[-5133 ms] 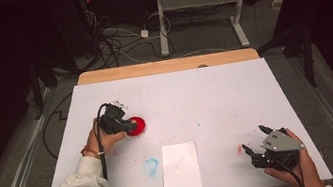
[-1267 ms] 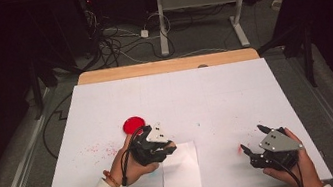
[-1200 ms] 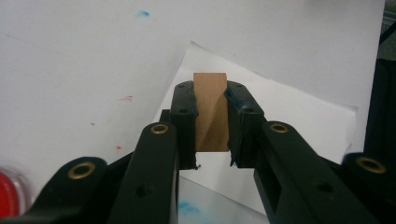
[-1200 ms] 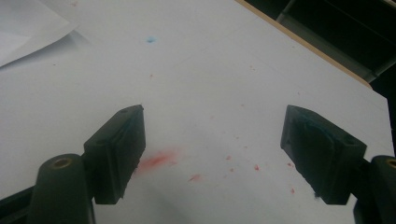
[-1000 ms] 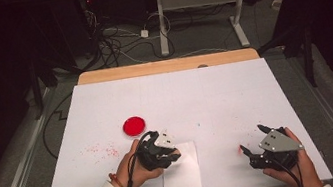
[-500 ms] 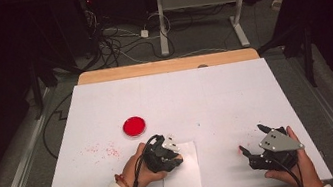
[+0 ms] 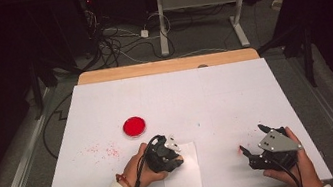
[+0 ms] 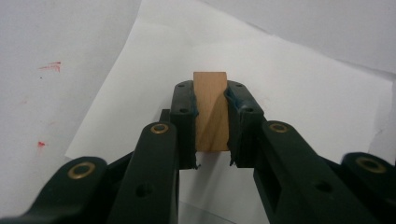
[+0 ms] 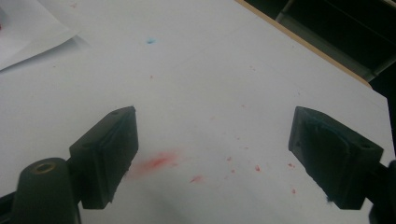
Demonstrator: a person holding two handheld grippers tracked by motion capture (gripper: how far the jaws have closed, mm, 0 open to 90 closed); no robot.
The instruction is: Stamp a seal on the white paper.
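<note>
Over the paper (image 7: 183,171), near the counter's (image 7: 205,97) six o'clock edge, the left tongs (image 8: 211,122) squeeze a wooden block (image 8: 211,109) tight. The red dish (image 7: 134,126) sits at the block's ten o'clock. At four o'clock on the counter, the right tongs (image 9: 212,156) gape wide, holding nothing.

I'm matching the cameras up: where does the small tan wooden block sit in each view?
High view: small tan wooden block lower centre, in the left gripper, over the white paper sheet.
Left gripper view: centre, clamped between the jaws.
Right gripper view: not in it.
Shared landmark: the white paper sheet.
</note>
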